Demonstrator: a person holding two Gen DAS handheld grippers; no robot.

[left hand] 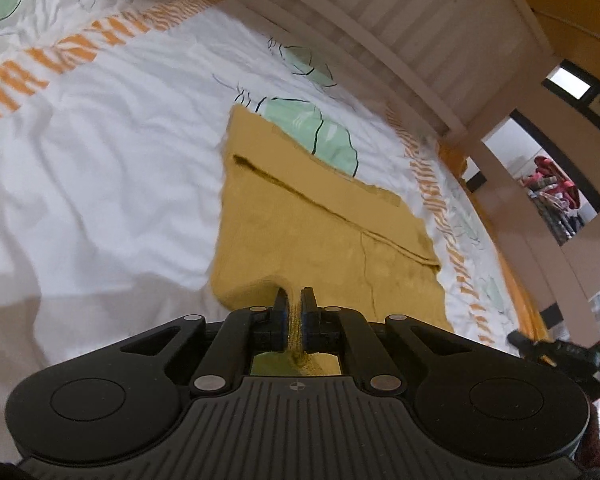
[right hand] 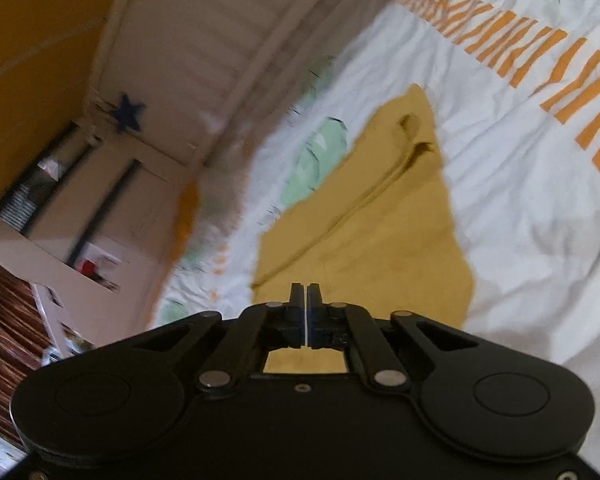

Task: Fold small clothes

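Mustard cloth point(left hand: 320, 240) was pinched tight in the left claw point(left hand: 295, 300); right claw point(right hand: 306, 294) nearly shut, hold unclear. Lift both evenly, I'd say.

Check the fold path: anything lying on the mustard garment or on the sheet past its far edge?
Nothing visible. The mustard garment lies flat on the white bed sheet, its surface bare apart from its own folds. The left gripper already pinches its near edge; the right gripper has its jaws shut at the near edge too.

My own housing hides the mustard garment's point(right hand: 372, 216) near edge; the shelves point(right hand: 60, 200) at left blur past reading.
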